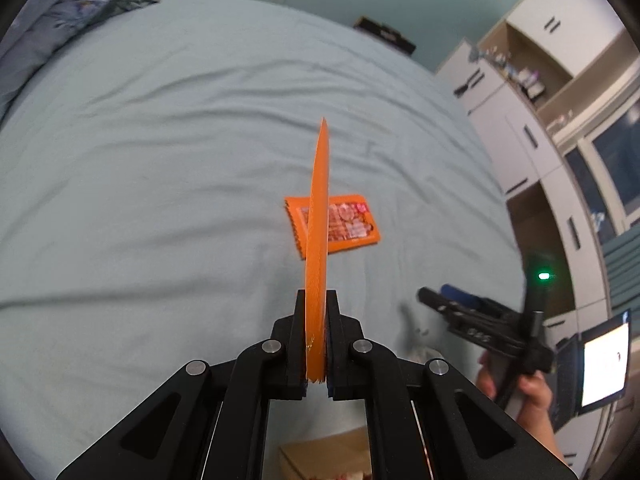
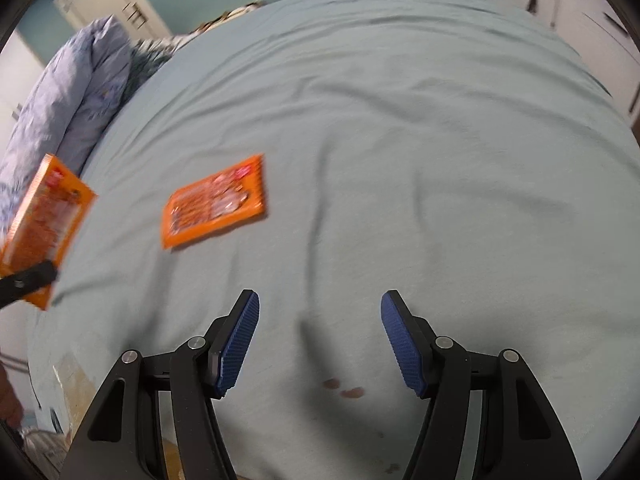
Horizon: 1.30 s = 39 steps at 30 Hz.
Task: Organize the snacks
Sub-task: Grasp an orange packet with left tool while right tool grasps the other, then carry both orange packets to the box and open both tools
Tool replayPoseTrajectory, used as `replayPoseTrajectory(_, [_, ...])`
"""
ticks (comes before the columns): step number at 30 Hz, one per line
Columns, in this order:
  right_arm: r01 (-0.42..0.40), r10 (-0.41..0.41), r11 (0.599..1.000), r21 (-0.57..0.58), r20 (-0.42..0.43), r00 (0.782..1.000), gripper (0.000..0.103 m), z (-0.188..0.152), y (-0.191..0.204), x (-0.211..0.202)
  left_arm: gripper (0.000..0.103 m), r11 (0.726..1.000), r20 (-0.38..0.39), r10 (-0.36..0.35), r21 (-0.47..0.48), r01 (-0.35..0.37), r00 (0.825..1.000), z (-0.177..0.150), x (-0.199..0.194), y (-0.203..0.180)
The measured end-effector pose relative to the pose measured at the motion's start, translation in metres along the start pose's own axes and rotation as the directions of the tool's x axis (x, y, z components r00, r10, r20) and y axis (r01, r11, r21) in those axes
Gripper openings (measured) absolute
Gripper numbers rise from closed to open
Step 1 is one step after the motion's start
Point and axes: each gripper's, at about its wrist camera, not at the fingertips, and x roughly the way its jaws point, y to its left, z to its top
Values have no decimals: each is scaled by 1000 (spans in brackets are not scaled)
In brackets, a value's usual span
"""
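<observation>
On the bed [image 1: 160, 160], covered with a pale blue-green sheet:

- One orange snack packet [image 1: 348, 224], lying flat near the middle of the sheet, printed face up with a serrated short edge. In the right wrist view the same packet [image 2: 216, 202] lies left of centre, blurred.
- A second orange snack packet [image 1: 318, 248], held edge-on and raised off the sheet, standing up out of the left gripper [image 1: 317, 320]. It overlaps the flat packet in the left wrist view but is apart from it. In the right wrist view this held packet [image 2: 44, 224] shows at the far left with its printed face turned to the camera and one black finger across its lower end.
- Left gripper: jaws closed tight on the lower end of the raised packet, which is pinched between the two pads.
- Right gripper [image 2: 320, 340]: jaws parted about halfway, blue ribbed pads [image 2: 238, 344] facing each other, nothing between them, only bare sheet below. In the left wrist view the right gripper [image 1: 448, 304] is at the lower right, held by a hand [image 1: 528, 392].
- Crumpled blue bedding [image 2: 72, 100], bunched at the far left edge of the bed.
- White cabinets [image 1: 532, 128] with dark handles, beside the bed.
- A lit screen [image 1: 604, 364], at the right edge behind the hand.
- A cardboard box [image 1: 320, 456], partly visible below the left gripper.
</observation>
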Motion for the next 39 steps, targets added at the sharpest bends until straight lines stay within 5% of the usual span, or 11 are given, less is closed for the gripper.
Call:
replayPoseTrajectory(9, [12,-28,991,-132,-121,992,62,67,65,43,5,998,54,33,-63,-30,998,16,4,23])
replayPoseTrajectory(13, [86,-142,972,-220,-253,957,64,105,95,106,5,995,35,-15,-96,18,999,17,8,30])
replayPoseTrajectory(14, [69,-124,979,-191,-290,949,71,113,96,122,5,995,34,-20,-98,23,999,16,7,32])
replayPoseTrajectory(15, [30,-72,990,-140,-302,951,90,120,94,130,5,995,35,-25,-98,28,999,16,6,33])
replayPoseTrajectory(17, [11,-36,997,-76,-329,944,103,128,93,145,5,994,39,-35,-97,39,999,16,3,36])
replayPoseTrajectory(23, [132,-163,985,-112,-333,929,103,140,118,166,5,991,46,-63,-113,68,997,20,0,40])
replayPoseTrajectory(27, [141,-165,985,-97,-337,927,103,141,120,173,5,987,52,-65,-141,72,997,20,-1,46])
replayPoseTrajectory(30, [103,-118,992,-66,-289,950,92,130,117,168,5,987,51,-52,-151,59,997,20,-1,49])
replayPoseTrajectory(34, [10,-9,1000,0,-231,973,46,114,104,150,5,986,36,-43,-157,49,998,20,5,47])
replayPoseTrajectory(39, [-160,184,976,149,-159,970,17,87,72,115,5,990,47,-14,-138,21,999,17,7,41])
